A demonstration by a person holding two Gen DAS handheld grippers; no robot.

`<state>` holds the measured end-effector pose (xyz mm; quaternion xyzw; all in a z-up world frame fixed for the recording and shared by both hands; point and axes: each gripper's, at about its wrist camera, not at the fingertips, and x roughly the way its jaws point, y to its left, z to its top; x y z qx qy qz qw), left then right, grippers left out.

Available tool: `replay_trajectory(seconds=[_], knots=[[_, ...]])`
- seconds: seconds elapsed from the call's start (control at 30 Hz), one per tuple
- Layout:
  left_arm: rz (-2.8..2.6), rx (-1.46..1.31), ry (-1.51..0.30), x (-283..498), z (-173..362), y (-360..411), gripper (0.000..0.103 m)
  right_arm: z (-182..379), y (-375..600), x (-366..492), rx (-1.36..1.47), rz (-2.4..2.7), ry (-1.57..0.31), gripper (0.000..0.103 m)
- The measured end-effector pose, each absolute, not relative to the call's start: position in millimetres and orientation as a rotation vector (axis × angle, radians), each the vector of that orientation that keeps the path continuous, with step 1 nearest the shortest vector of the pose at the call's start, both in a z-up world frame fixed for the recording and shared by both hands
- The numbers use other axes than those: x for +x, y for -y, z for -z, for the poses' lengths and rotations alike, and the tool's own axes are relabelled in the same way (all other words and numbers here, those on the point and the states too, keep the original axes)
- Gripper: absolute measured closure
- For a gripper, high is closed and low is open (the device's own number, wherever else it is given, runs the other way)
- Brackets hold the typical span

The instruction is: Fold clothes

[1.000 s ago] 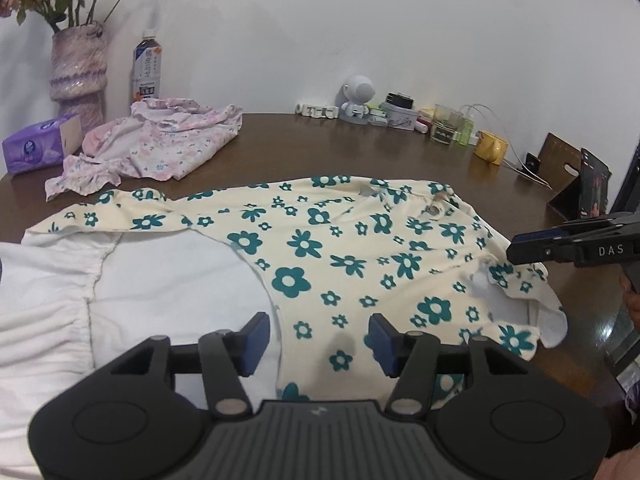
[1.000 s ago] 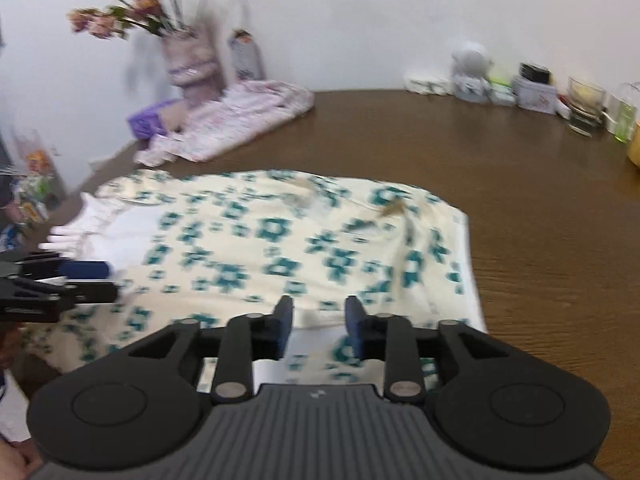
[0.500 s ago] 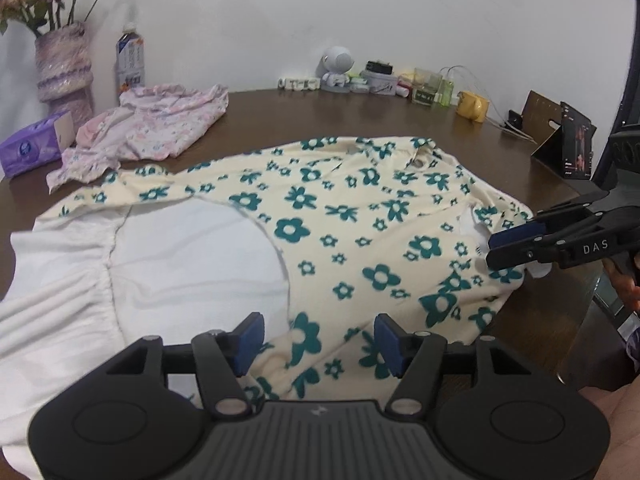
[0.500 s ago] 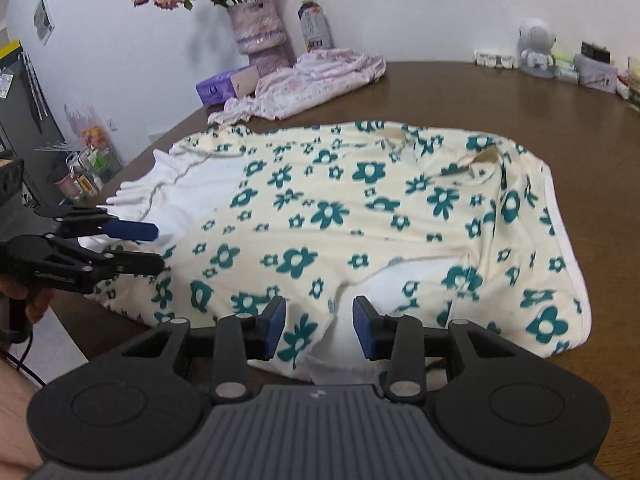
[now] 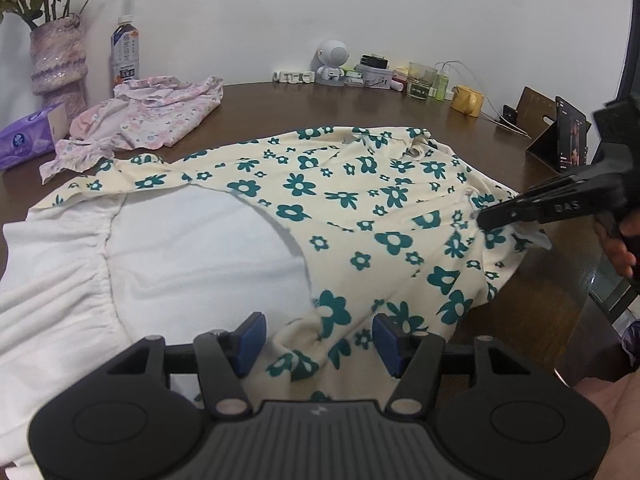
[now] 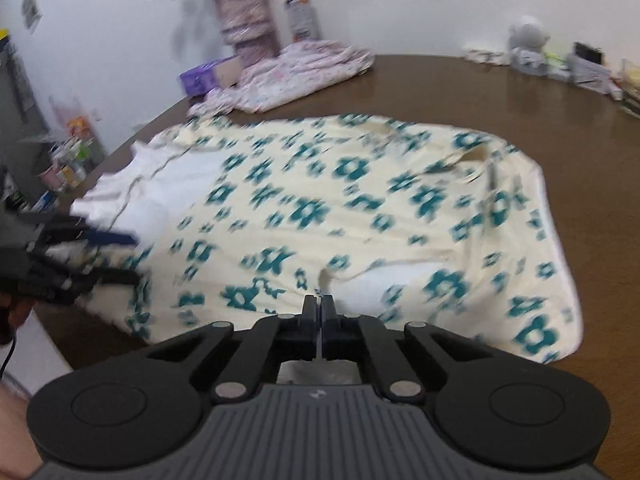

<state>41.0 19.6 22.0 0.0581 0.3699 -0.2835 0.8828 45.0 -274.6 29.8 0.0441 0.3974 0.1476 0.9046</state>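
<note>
A: Left wrist view, nearest first — how many grippers?
B: Two. The left gripper (image 5: 318, 336) has its blue pads spread wide, with a bunched near edge of the floral garment (image 5: 360, 216) lying between them. The right gripper (image 6: 319, 307) has its fingers pressed together on the garment's near hem, seen in its own blurred view.
A: And clothes?
B: Two pieces. The cream garment with teal flowers lies spread across the middle of the table, its white lining exposed on the left. Well beyond it, the pink garment (image 5: 154, 114) sits crumpled.
A: The surface?
B: One dark brown wooden table (image 5: 280, 108). At its far edge — one purple tissue pack (image 5: 28, 140), one vase (image 5: 58, 62), one bottle (image 5: 126, 54), one yellow mug (image 5: 468, 100), all against a white wall (image 5: 360, 8).
</note>
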Motion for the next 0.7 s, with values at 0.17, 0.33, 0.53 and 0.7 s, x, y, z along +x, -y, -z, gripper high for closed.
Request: replay_trajectory(seconds=[0.17, 0.33, 0.53, 0.7], knots=[[0.572, 0.119, -0.769, 36, -24, -28, 0.045, -25, 285, 60, 0.169, -0.303, -0.883, 0.091], [0.547, 0.142, -0.792, 27, -27, -40, 0.044, -27, 296, 49, 0.244, -0.336, -0.888, 0.069], [0.511, 0.192, -0.793, 14, -25, -51, 0.053, -28, 285, 31, 0.122, -0.376, -0.912, 0.067], [0.532, 0.196, -0.799, 21, -27, -58, 0.076, -26, 279, 34, 0.035, -0.373, -0.919, 0.099]])
